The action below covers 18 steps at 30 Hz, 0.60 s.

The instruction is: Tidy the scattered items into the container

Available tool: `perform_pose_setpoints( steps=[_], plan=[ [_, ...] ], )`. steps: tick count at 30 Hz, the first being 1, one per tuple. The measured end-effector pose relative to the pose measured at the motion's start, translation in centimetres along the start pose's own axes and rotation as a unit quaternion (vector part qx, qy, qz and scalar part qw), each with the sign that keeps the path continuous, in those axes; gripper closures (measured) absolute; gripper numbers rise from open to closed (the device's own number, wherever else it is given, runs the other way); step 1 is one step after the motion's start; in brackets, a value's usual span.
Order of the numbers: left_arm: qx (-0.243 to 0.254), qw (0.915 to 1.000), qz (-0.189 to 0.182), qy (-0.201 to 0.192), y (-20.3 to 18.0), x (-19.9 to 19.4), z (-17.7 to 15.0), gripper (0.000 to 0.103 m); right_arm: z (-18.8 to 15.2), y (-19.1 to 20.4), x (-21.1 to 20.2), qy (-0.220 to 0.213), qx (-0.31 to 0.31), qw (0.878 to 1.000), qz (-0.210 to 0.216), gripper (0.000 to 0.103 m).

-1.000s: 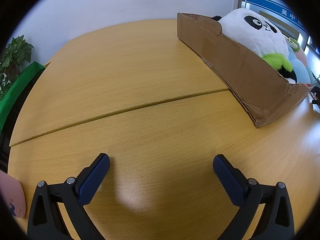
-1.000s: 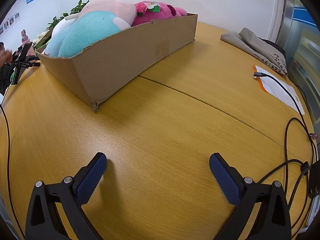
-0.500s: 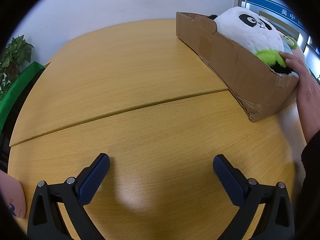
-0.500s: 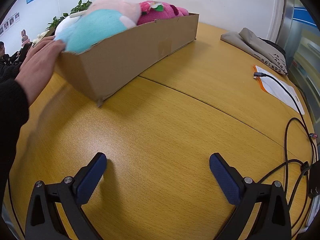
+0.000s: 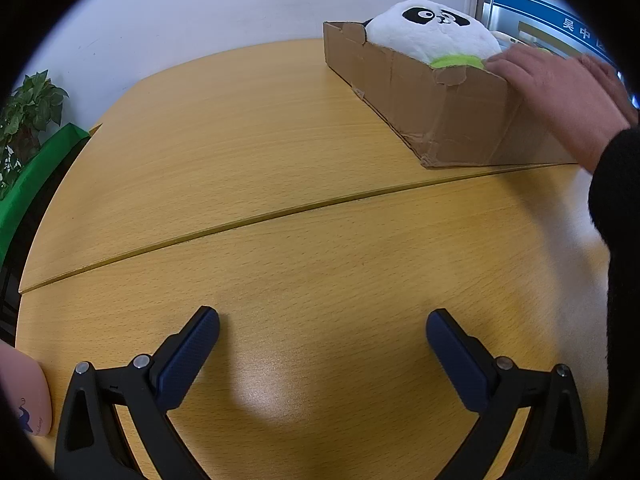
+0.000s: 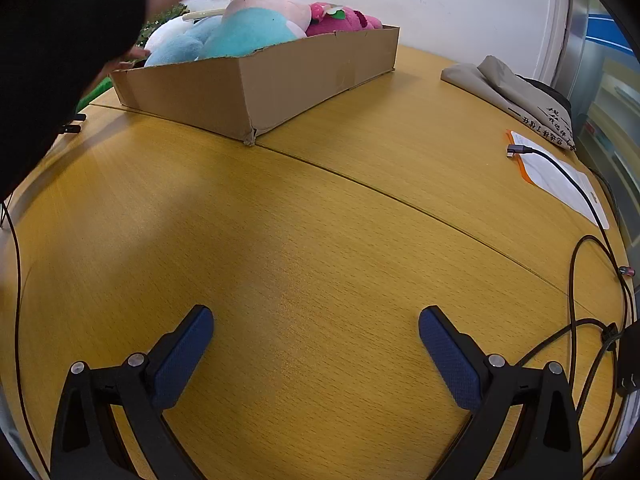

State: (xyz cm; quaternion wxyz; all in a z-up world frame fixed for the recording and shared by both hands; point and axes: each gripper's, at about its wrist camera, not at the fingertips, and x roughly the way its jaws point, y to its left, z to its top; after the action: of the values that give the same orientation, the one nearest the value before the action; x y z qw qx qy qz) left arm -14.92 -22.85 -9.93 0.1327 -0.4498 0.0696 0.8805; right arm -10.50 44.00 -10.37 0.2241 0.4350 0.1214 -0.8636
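Note:
A shallow cardboard box (image 5: 432, 92) (image 6: 288, 84) stands at the far side of the wooden table, full of soft toys: a white panda (image 5: 432, 32), a teal and pink plush (image 6: 248, 32), a magenta one (image 6: 344, 22). A person's hand (image 5: 560, 88) in a black sleeve (image 6: 60, 40) rests on the box's near end. My left gripper (image 5: 322, 332) and right gripper (image 6: 316, 330) both stand open over bare tabletop, well short of the box, with nothing between their blue pads.
A pink object (image 5: 28, 400) lies at the left table edge. Grey folded cloth (image 6: 516, 96), a white sheet (image 6: 560, 176) and black cables (image 6: 592, 264) occupy the right side. A potted plant (image 5: 28, 108) stands beyond the left edge.
The person's hand has turned and pushed the box farther away across the table. Both grippers have stayed open and still.

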Motion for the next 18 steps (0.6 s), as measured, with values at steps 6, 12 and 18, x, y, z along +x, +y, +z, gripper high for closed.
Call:
perform_pose_setpoints(
  steps=[6,12,18],
  plan=[
    [0.0,1.0,0.0,0.0,-0.02,0.05,0.02,0.0,0.02,0.05,-0.01,0.0,0.0,1.0,0.0,0.0],
    [0.0,1.0,0.001,0.0,-0.17,-0.02,-0.02,0.0,0.04,0.11,0.0,0.001,0.0,1.0,-0.001,0.0],
    [0.0,1.0,0.001,0.0,-0.19,0.02,0.0,0.0,0.02,0.08,0.03,0.001,0.0,1.0,-0.001,0.0]
  ],
)
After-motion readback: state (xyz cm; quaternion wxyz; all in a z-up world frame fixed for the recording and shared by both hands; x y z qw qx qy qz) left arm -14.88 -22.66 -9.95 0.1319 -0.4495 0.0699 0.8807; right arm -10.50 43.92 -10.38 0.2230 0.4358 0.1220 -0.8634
